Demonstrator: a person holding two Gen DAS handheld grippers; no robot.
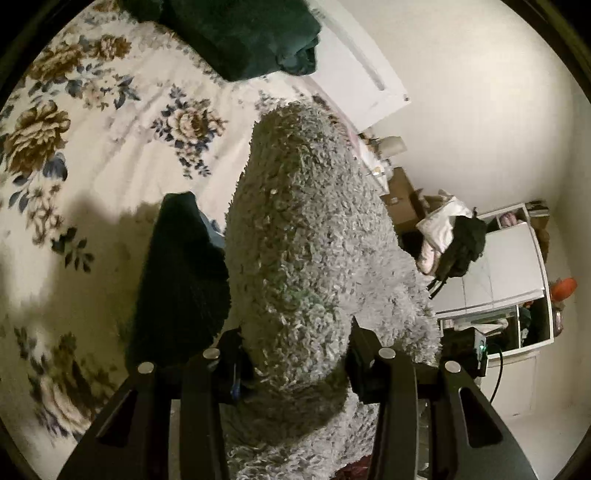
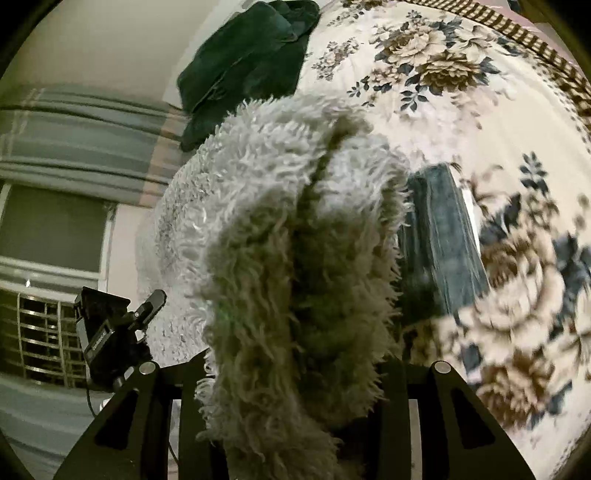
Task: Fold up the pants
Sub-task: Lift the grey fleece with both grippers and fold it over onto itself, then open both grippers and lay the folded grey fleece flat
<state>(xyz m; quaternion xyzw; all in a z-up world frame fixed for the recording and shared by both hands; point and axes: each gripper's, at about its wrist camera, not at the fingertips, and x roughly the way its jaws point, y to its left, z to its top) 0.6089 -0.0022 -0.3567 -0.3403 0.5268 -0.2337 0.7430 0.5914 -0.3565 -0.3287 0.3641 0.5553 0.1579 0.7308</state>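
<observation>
The left hand-held gripper (image 1: 295, 354) pinches a thick bunch of the fluffy grey pants (image 1: 306, 229). The fabric passes between the two fingers and stands up in front of the camera as a tall, rounded fold. The pants are held above the bed (image 1: 110, 155), which is covered with a white floral bedspread.

The right hand-held gripper (image 2: 295, 373) is pressed onto another bunch of the same pants (image 2: 280, 229). The shaggy pile spills over both fingers and hides their tips. A seam or crease runs up the middle of the raised fabric in the right wrist view.

A dark green garment (image 1: 240, 33) lies bunched at the far edge of the bed, also visible in the right wrist view (image 2: 243, 62). A second dark folded garment (image 1: 181, 273) lies on the bedspread just beside the lifted pants; in the right wrist view it appears blue-grey (image 2: 443, 243).

Beyond the bed, the left wrist view shows a white cabinet (image 1: 509, 269) with a black bag (image 1: 465, 243) in front of it. The right wrist view shows a window (image 2: 51, 229).
</observation>
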